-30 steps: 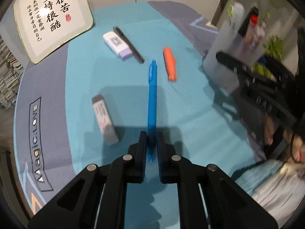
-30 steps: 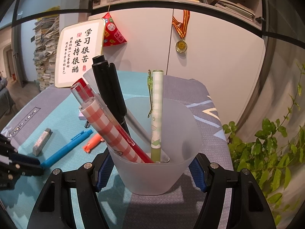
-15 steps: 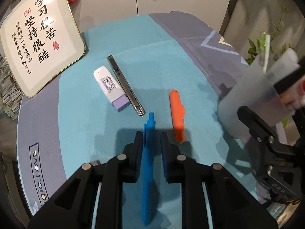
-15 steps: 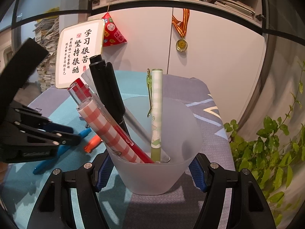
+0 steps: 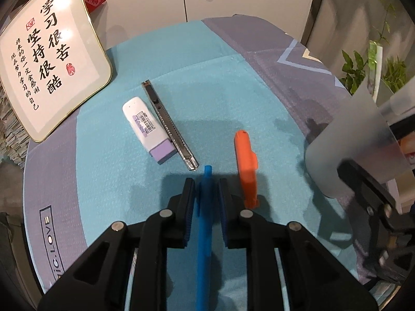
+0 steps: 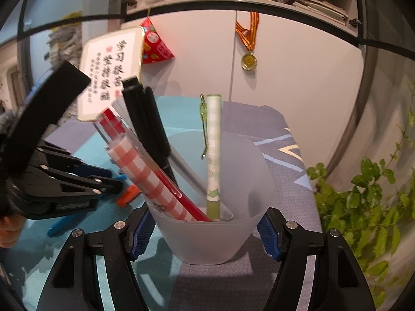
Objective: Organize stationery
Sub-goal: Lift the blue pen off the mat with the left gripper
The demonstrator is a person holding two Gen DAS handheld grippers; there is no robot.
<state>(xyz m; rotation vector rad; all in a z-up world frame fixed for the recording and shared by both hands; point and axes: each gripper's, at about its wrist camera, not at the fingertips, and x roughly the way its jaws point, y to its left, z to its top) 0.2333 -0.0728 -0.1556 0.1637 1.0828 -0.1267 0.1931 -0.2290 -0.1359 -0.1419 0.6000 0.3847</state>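
My left gripper (image 5: 206,189) is shut on a blue pen (image 5: 205,233) and holds it above the teal mat; the pen runs back between the fingers. My right gripper (image 6: 207,230) is shut on a frosted plastic cup (image 6: 215,235) that holds a black marker (image 6: 147,119), a red checked pen (image 6: 153,181), a green pen (image 6: 214,150) and others. The cup also shows at the right of the left wrist view (image 5: 355,150). The left gripper shows at the left of the right wrist view (image 6: 77,181).
On the mat lie an orange cutter (image 5: 246,171), a white and purple eraser (image 5: 147,129) and a metal utility knife (image 5: 168,127). A framed calligraphy sign (image 5: 44,59) stands at the back left. A potted plant (image 6: 368,207) is to the right.
My left gripper has lifted the blue pen off the mat and moved it forward and toward the cup. The cup in my right gripper has hardly moved.
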